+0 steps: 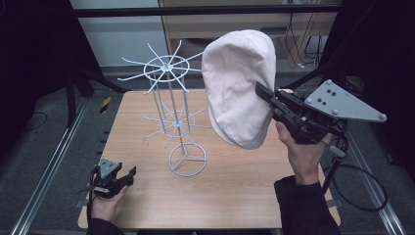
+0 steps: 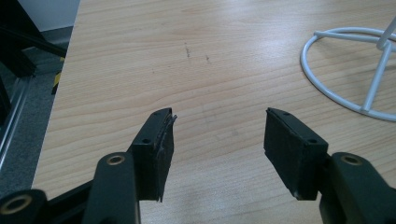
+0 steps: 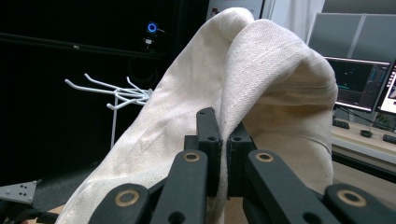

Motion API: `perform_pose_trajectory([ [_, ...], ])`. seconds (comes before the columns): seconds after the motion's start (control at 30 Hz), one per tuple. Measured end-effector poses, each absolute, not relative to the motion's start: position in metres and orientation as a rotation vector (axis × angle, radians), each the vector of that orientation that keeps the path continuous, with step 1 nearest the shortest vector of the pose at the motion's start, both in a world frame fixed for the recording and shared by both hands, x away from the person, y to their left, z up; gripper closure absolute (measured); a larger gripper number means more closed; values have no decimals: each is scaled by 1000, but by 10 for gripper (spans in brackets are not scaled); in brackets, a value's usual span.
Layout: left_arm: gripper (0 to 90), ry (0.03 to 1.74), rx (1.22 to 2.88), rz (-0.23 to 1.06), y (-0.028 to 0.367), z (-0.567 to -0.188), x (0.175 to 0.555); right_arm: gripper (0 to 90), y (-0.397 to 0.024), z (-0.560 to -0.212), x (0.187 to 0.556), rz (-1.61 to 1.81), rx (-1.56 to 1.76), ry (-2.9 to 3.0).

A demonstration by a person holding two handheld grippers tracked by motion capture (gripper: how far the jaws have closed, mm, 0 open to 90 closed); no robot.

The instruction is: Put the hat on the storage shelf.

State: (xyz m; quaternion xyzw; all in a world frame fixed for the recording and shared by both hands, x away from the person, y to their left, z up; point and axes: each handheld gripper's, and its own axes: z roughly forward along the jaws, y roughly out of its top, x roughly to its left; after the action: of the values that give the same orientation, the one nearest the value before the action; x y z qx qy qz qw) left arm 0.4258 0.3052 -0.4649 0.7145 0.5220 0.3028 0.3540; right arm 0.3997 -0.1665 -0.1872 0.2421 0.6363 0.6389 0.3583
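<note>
A cream cloth cap [image 1: 239, 83] hangs high over the table's right half, held by its edge in my right gripper [image 1: 265, 96], which is shut on it. In the right gripper view the jaws pinch a fold of the cap [image 3: 275, 84] at my right gripper [image 3: 226, 135]. A white wire hat stand [image 1: 173, 105] with spoke arms rises from a ring base [image 1: 187, 159] at mid-table, left of the cap. My left gripper [image 1: 128, 174] rests low at the table's front left, open and empty. In its own view, my left gripper [image 2: 218, 122] points over bare wood toward the ring base [image 2: 348, 70].
The wooden table [image 1: 147, 196] sits on a metal frame with rails [image 1: 44, 171] along both sides. A cable [image 1: 362, 191] trails from the right gripper off the table's right edge. Monitors [image 3: 359, 79] stand beyond the cap in the right gripper view.
</note>
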Motion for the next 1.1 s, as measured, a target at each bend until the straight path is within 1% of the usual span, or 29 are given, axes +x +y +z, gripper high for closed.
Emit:
perform_pose_trajectory([
  [0.23, 429, 1344, 1851, 788, 306, -464, 425, 885, -149, -189, 415, 1658, 617, 1685],
  [0.47, 432, 1346, 1849, 788, 306, -464, 425, 885, -136, -209, 428, 1629, 622, 1759],
  [1.1, 436, 1345, 1861, 786, 305, -465, 426, 879, -135, -249, 437, 1635, 664, 1847],
])
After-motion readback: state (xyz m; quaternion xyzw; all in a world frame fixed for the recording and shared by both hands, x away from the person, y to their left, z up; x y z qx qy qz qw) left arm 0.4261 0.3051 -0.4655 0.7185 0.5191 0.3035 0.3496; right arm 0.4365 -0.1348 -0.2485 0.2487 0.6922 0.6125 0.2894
